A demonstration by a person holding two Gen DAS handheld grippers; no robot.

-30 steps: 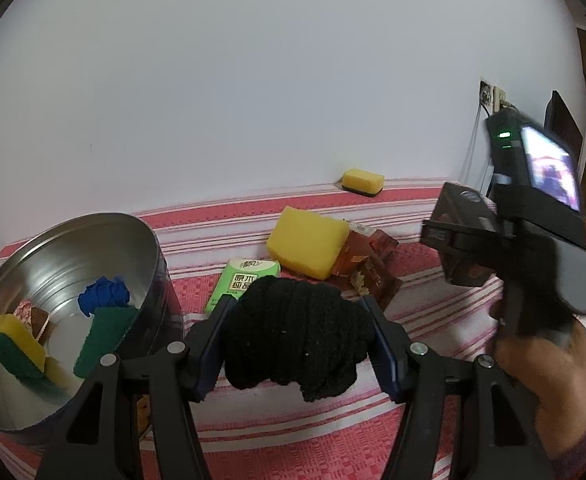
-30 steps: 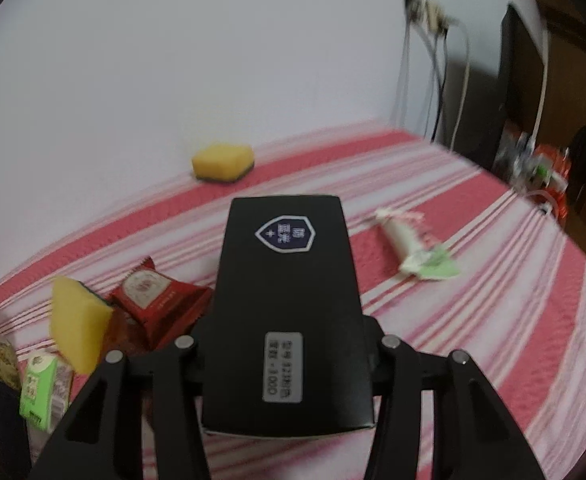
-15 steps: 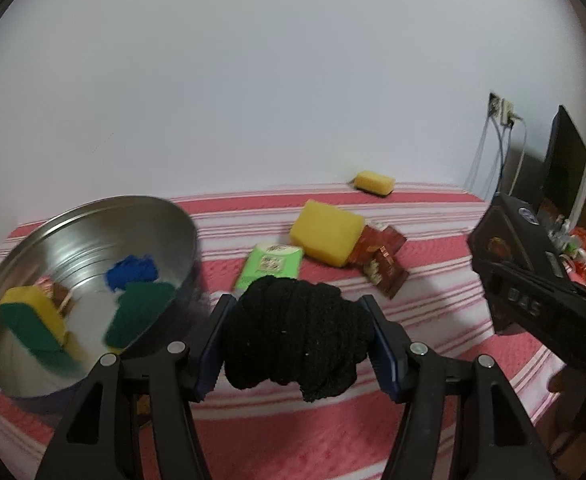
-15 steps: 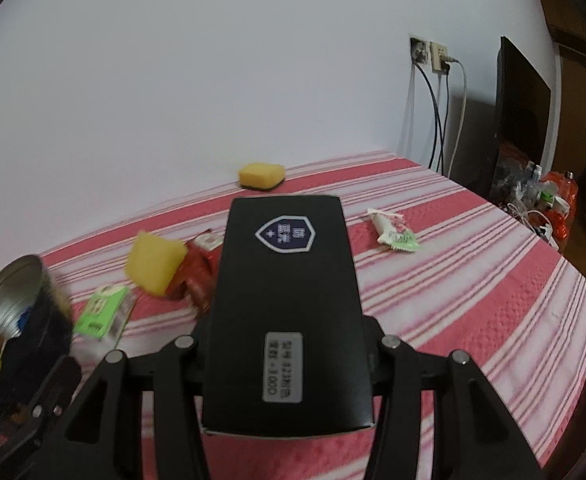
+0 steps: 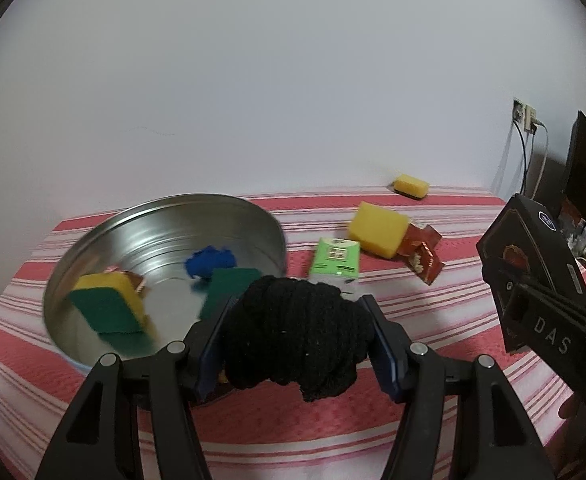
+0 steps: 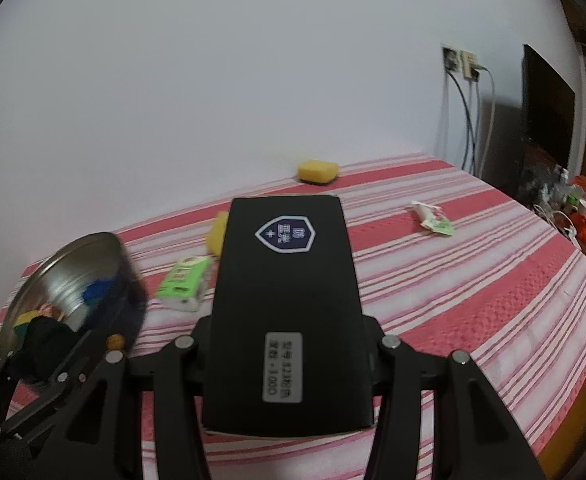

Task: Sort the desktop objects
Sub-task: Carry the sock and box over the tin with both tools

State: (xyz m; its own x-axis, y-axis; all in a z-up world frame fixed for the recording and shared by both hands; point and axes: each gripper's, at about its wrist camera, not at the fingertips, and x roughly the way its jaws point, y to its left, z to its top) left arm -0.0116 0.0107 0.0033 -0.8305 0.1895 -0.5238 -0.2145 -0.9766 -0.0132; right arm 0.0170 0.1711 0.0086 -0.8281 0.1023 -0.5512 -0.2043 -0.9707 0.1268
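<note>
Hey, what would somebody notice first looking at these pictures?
Probably the black box clamped in the right gripper, filling that view's centre. Next, the black knitted bundle gripped by the left gripper, beside the metal bowl of sponges on the red striped tablecloth.

The round silver metal tin (image 5: 261, 220) gleams, smooth and brushed inside, on a worktop covered in a coarse woven red-and-white striped cloth (image 5: 433, 312). The black bundle of knitted cloth (image 5: 293, 336) looks matt and nubbly, while the flat black rectangular box (image 6: 289, 312) has a smooth satin surface with a glossy sticker.
</note>
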